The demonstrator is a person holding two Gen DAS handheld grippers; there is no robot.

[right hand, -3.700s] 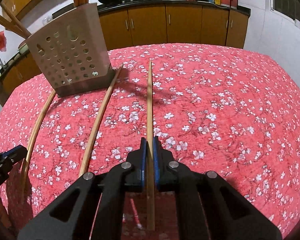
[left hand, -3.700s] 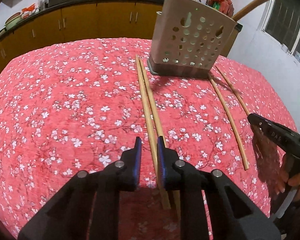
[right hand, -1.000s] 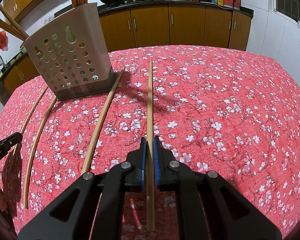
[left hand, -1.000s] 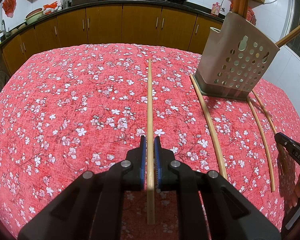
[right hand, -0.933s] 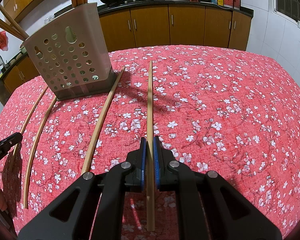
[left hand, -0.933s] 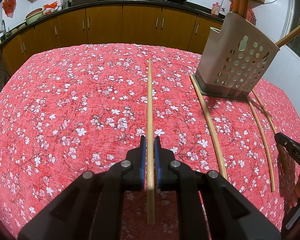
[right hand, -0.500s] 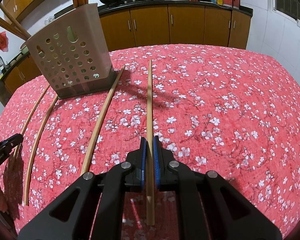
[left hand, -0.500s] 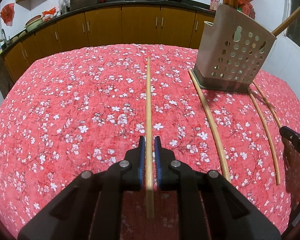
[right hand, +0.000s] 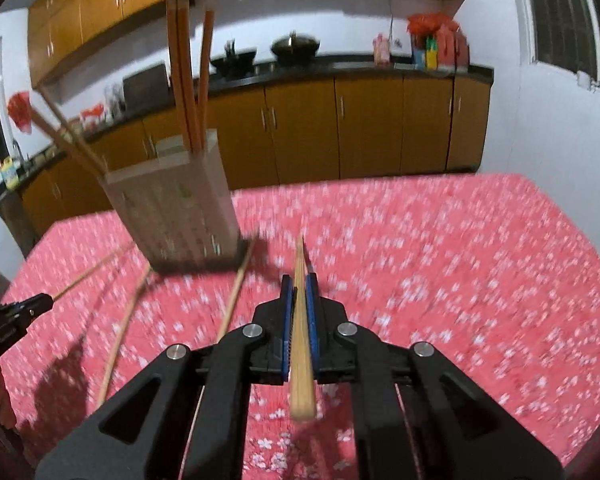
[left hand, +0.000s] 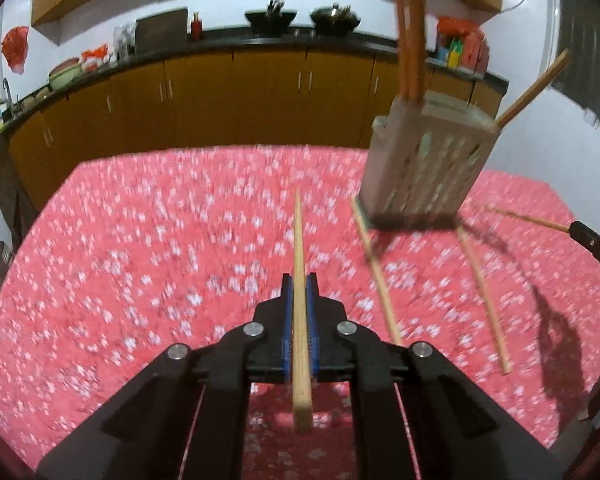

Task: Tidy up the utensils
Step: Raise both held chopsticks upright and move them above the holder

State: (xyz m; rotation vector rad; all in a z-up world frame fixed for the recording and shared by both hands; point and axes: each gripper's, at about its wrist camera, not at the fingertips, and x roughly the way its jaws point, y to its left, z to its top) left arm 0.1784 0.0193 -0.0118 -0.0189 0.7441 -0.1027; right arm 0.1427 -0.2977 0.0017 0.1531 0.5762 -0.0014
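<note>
Left-held chopstick: pale wood, straight, clamped between blue pads, tip toward 12 o'clock, raised off red floral counter. Right-held chopstick: same look, likewise clamped, pointing 12 o'clock. Two loose chopsticks flat on counter at 1–2 o'clock in left view. Perforated grey holder upright at 1 o'clock, several chopsticks standing inside.

- Your left claw and right claw each carry a chopstick above the counter.
- The holder stands beyond, two chopsticks lying before it.
</note>
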